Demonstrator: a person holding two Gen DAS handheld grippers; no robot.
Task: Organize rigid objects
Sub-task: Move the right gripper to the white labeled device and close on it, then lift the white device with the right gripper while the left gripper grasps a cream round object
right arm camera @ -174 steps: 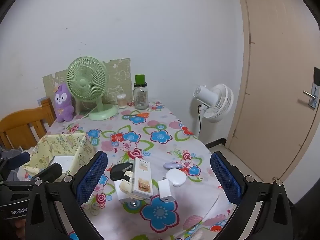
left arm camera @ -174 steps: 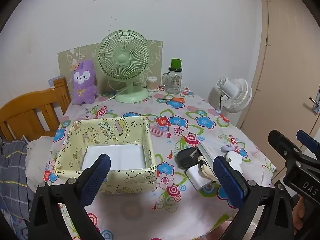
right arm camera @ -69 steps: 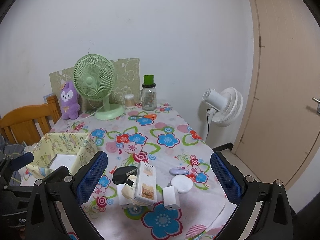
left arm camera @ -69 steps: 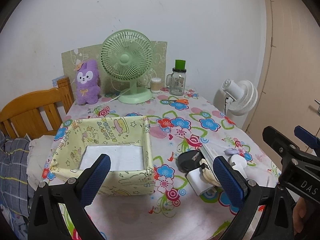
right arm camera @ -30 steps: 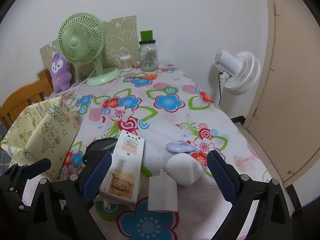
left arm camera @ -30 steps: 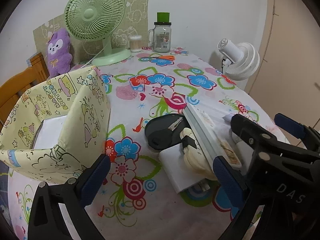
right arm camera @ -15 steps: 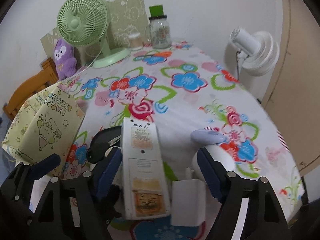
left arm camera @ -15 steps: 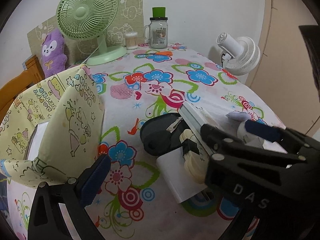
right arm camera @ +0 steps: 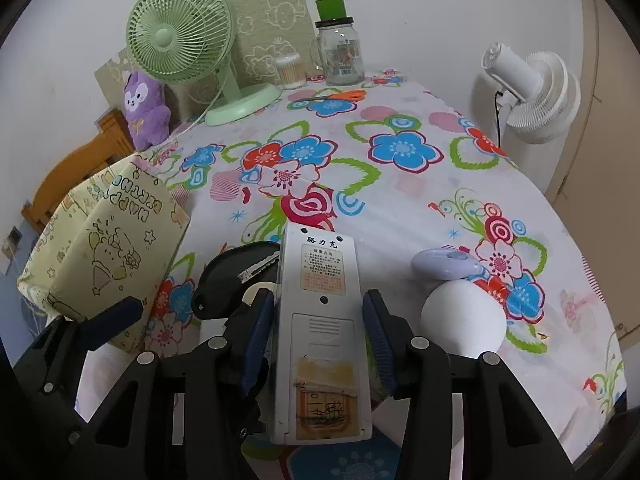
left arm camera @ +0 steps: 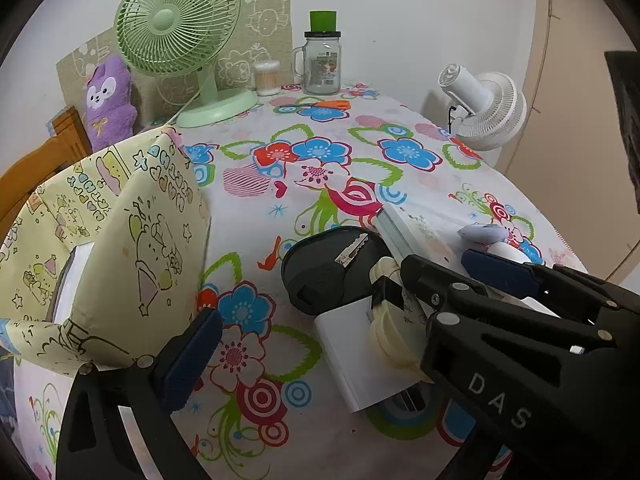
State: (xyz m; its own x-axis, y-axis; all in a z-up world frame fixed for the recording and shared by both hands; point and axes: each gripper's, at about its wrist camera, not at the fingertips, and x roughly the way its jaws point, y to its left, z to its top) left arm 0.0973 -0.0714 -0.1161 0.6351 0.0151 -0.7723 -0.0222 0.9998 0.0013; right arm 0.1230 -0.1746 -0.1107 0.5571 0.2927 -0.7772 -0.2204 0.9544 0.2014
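Since half a second ago the right tool has come down and closed in around the white remote; its blue pads now sit narrow, one on each long side of the remote's near half. Whether the pads already press the casing or stand just off it cannot be told from the right wrist view. The remote lies face down on the floral tabletop, its printed label toward the far end and a yellowed tape patch at the near end.

The left tool hangs wide apart and holds nothing; only its left blue pad shows clearly in its own view, the other side being covered by the right tool's black frame.

Just left of the remote lies a black oval case with a silver key on it, and near it a white power adapter with a cream-coloured plug piece against it. Right of the remote sit a white round object and, just beyond it, a small lilac device.

The yellow cartoon-print fabric box stands at the left of the tabletop, open on top, well apart from the remote. At the far edge are a green desk fan, a purple plush, a glass jar with a green lid and orange scissors.
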